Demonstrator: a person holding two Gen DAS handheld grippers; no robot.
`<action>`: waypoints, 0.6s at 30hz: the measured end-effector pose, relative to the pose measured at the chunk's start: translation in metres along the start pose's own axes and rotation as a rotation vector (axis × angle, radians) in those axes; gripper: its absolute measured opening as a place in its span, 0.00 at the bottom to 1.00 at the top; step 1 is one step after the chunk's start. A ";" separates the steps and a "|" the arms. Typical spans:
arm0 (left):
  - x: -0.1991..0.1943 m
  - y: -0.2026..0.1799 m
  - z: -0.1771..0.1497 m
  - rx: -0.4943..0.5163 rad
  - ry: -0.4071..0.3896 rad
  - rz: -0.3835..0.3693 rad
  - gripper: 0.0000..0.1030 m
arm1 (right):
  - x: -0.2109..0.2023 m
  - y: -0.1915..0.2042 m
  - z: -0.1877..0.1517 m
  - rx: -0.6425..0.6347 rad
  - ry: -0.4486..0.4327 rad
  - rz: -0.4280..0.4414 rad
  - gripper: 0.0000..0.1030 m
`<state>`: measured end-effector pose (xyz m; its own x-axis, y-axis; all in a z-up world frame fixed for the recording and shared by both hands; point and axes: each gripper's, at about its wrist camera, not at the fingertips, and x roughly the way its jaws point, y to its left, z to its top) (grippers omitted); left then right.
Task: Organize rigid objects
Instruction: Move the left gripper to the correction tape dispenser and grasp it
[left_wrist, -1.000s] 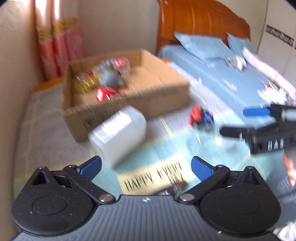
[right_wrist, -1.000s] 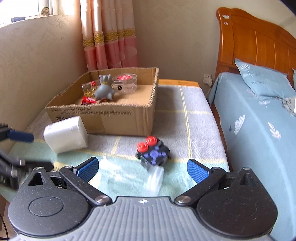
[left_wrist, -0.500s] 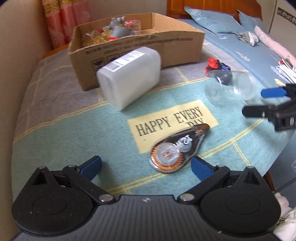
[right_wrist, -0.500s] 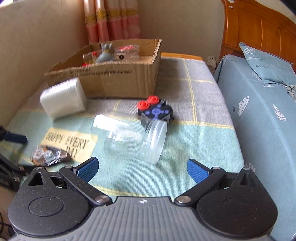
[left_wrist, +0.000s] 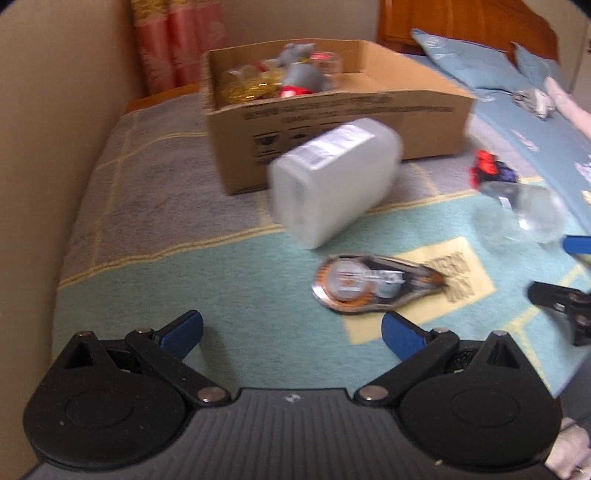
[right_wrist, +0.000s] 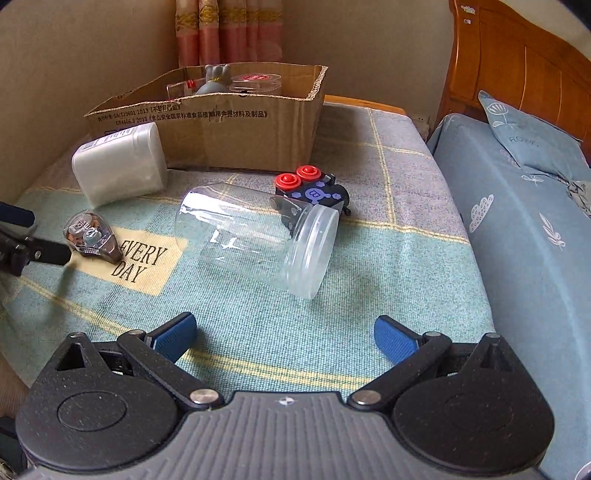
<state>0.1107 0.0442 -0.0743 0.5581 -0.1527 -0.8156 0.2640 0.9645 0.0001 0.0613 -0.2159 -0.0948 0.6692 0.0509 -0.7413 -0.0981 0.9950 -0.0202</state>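
A clear plastic jar (right_wrist: 255, 236) lies on its side on the mat, its frosted lid toward the near right. Just behind its lid end sits a black toy block (right_wrist: 314, 194) with two red buttons and purple markings. A white opaque rectangular container (right_wrist: 120, 162) lies tipped over just in front of the cardboard box (right_wrist: 221, 129), which holds a grey figurine (right_wrist: 214, 79), a clear round case and gold items. A transparent correction-tape dispenser (left_wrist: 373, 284) lies flat on the "EVERY DAY" patch.

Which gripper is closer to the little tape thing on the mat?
Left. The left gripper hovers just short of the correction tape, open; the right gripper faces the clear jar, farther off.
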 end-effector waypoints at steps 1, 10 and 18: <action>-0.001 -0.007 -0.001 0.013 0.003 -0.034 0.99 | 0.000 0.000 0.000 0.000 -0.004 0.000 1.00; 0.020 -0.039 0.011 0.047 -0.003 -0.051 0.99 | 0.000 0.000 -0.003 0.001 -0.028 -0.001 1.00; 0.026 -0.046 0.021 0.025 -0.017 -0.035 0.98 | 0.000 0.000 -0.003 0.000 -0.035 -0.001 1.00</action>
<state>0.1297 -0.0082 -0.0838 0.5616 -0.1904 -0.8052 0.3033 0.9528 -0.0138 0.0587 -0.2161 -0.0971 0.6949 0.0531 -0.7172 -0.0974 0.9950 -0.0207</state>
